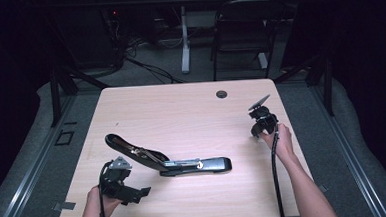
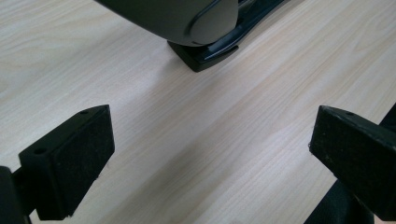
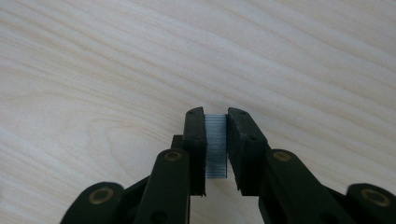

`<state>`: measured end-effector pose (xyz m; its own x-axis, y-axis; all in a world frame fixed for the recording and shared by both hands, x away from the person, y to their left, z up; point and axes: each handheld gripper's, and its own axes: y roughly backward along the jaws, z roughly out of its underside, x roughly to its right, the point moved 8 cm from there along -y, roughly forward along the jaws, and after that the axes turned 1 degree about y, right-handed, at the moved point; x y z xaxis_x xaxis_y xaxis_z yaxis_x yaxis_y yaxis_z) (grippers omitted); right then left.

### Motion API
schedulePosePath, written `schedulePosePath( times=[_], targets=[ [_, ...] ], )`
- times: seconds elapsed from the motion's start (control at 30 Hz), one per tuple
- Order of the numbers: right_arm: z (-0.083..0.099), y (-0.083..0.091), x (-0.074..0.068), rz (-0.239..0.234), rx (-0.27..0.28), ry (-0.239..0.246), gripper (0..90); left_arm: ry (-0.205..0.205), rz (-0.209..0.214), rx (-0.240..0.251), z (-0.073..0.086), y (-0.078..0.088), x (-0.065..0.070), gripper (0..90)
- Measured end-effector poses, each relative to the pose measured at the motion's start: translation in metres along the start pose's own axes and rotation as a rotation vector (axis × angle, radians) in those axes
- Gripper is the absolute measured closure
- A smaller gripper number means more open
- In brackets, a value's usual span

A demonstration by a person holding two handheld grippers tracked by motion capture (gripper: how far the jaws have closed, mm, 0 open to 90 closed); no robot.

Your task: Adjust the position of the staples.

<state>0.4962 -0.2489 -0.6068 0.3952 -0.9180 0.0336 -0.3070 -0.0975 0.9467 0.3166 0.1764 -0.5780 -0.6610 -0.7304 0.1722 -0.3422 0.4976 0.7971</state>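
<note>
Pale wood desk (image 1: 181, 109). Black stapler (image 1: 169, 162) lies swung open (lid raised toward the left edge) near the front edge, middle. Left tongs (image 1: 133, 192) at the front-left corner, jaws spread wide, just short of the stapler. Right tongs (image 3: 215, 140) near the right edge, clamped on a staple strip (image 3: 215, 147).

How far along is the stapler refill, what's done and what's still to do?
Done, it seems: the stapler lies on the table with its top arm swung open. In hand: the right gripper is shut on a strip of staples, off near the table's right edge. Left: loading the strip and closing the stapler. The left gripper is open beside it, holding nothing.
</note>
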Motion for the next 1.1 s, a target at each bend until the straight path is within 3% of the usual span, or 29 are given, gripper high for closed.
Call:
schedulePosePath(
  times=[0.1, 0.4, 0.43, 0.47, 0.73, 0.77, 1.1],
  targets=[
    [-0.002, 0.002, -0.004, -0.007, 0.03, -0.003, 78.2, 0.004, -0.008, 0.007, -0.001, 0.0, 0.0, 0.2],
    [-0.006, 0.014, -0.011, -0.02, 0.04, 0.044, 78.2, 0.007, -0.015, 0.009, -0.001, 0.0, -0.001, 0.2],
    [-0.006, 0.013, -0.013, -0.029, 0.056, 0.03, 78.2, 0.006, -0.017, 0.007, -0.001, 0.0, -0.001, 0.2],
    [-0.007, 0.015, -0.013, -0.027, 0.047, 0.052, 78.2, 0.006, -0.016, 0.007, -0.001, 0.0, -0.001, 0.2],
    [-0.01, 0.022, -0.024, -0.045, 0.058, 0.092, 78.2, 0.007, -0.019, 0.004, 0.0, 0.0, -0.002, 0.2],
    [-0.011, 0.022, -0.026, -0.047, 0.072, 0.081, 78.3, 0.007, -0.022, 0.007, -0.001, 0.0, -0.002, 0.2],
    [-0.015, 0.03, -0.041, -0.085, 0.073, 0.126, 78.4, 0.007, -0.027, 0.012, -0.001, 0.0, -0.002, 0.2]
  ],
)
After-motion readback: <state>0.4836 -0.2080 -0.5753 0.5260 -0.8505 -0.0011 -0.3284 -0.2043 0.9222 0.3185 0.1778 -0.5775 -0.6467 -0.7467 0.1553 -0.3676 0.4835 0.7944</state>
